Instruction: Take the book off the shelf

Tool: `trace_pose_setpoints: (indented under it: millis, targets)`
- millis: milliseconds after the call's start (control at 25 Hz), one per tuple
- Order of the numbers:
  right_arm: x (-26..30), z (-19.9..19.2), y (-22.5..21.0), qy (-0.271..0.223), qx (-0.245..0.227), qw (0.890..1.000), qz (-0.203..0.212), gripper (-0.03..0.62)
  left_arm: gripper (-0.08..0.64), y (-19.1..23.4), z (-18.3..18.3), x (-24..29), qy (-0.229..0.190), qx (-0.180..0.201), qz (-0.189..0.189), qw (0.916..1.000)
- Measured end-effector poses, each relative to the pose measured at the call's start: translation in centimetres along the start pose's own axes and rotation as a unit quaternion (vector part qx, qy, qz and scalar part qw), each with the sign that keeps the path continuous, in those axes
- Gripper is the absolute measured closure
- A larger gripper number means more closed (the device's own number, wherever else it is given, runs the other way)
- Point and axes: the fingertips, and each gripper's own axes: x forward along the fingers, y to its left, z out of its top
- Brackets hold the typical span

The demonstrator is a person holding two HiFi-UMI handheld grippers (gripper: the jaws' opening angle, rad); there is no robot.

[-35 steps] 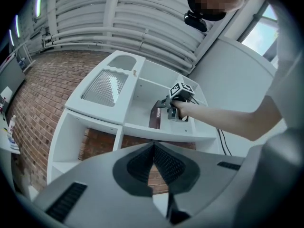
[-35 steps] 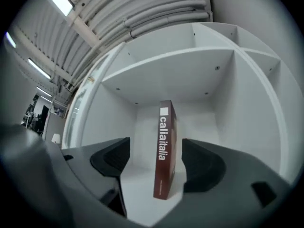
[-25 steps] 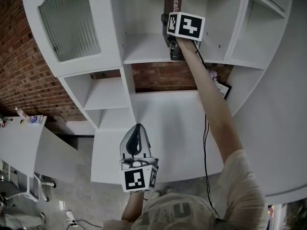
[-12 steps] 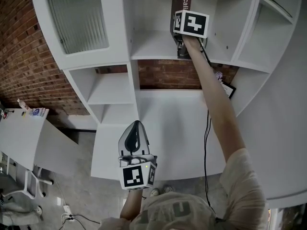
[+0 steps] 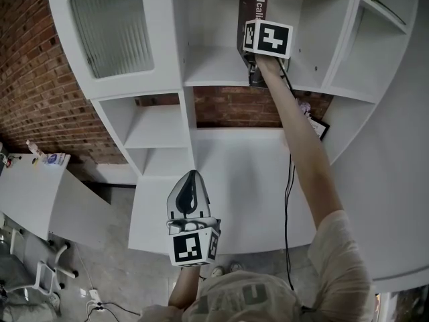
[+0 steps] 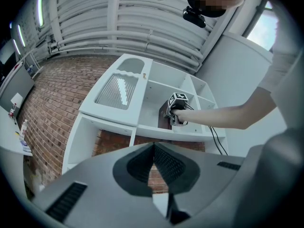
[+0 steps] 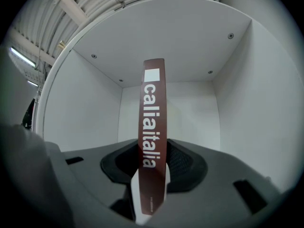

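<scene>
Holds the right gripper (image 7: 152, 177) up inside the upper middle compartment of the white shelf (image 5: 208, 66), closing its jaws on the spine of the brown book (image 7: 153, 122) — pads against both sides. Shows the book upright on the compartment floor, spine outward. Carries the left gripper (image 6: 153, 158) low, well apart from the shelf — jaws together, nothing between.

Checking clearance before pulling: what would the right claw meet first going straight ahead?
The book, already between the closing jaws of the right claw; beyond it the compartment's back wall, depth unclear.
</scene>
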Motion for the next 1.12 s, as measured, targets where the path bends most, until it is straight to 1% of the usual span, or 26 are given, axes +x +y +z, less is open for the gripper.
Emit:
trace_pose_setpoints:
  millis: [120, 240, 360, 520, 720, 840, 960, 1120]
  targets:
    - [-1.1, -0.1, 0.1, -0.009, 0.004, 1.0, 0.009, 0.446, 0.548, 0.1, 0.2, -0.1, -0.008, 0.001, -0.003, 1.0]
    - [-2.9, 0.0, 1.1, -0.026, 0.003, 0.999, 0.033, 0.446, 0.548, 0.1, 0.2, -0.4, -0.002, -0.001, 0.001, 1.0]
    - [-5.1, 0.1, 1.7, -0.041, -0.004, 0.998, 0.05, 0.448, 0.548, -0.8, -0.1, -0.3, 0.002, -0.004, -0.008, 1.0]
    - [-9.1, 0.1, 2.5, -0.063, 0.008, 0.994, 0.086, 0.448, 0.548, -2.1, 0.8, -0.2, -0.005, -0.006, -0.023, 0.9997]
    - [-15.9, -0.6, 3.6, -0.108, 0.021, 0.986, 0.129, 0.448, 0.548, -3.2, 1.7, -0.1, -0.013, -0.001, -0.035, 0.9993]
    - [-20.2, -1.8, 3.6, -0.141, 0.027, 0.981, 0.133, 0.448, 0.548, -3.8, 1.8, -0.3, -0.011, 0.001, -0.04, 0.9992]
    - [-24.3, -3.4, 3.7, -0.166, 0.024, 0.977, 0.128, 0.448, 0.548, -4.4, 2.1, -0.3, -0.013, 0.0, -0.042, 0.999]
    - [-28.9, -6.4, 3.8, -0.17, 0.023, 0.979, 0.108, 0.448, 0.548, -5.6, 3.1, -0.3, -0.021, 0.008, -0.052, 0.9984]
